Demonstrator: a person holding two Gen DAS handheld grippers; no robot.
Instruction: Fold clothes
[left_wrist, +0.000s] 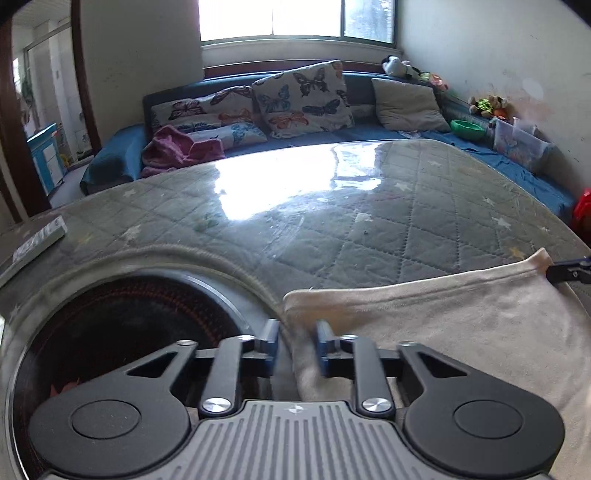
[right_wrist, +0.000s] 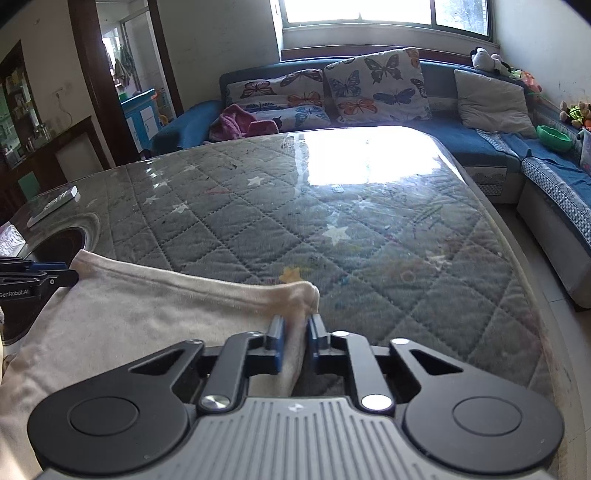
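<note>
1. On the tabletop (right_wrist: 369, 221), your cream garment (left_wrist: 461, 325) lies spread between both hands.
2. Left claw (left_wrist: 297, 345) and right claw (right_wrist: 295, 341) each pinch a far corner.
3. Its long edge spans claw to claw.

A cream garment (right_wrist: 147, 314) is laid on a grey, star-dotted quilted table cover (right_wrist: 332, 229); butterfly-printed cushions (right_wrist: 376, 86) are seen on a blue sofa (right_wrist: 465, 136), with what is perhaps a pink towel (left_wrist: 181, 147).

Most of the table (right_wrist: 369, 229) ahead lies bare, its quilted top open right to the far edge. Near the left edge a round dark burner (left_wrist: 122, 332) is sunk into the top, and a flat box (right_wrist: 55, 205) lies beyond it. A sofa (right_wrist: 480, 144) stands close beyond the table's far and right edges.
</note>
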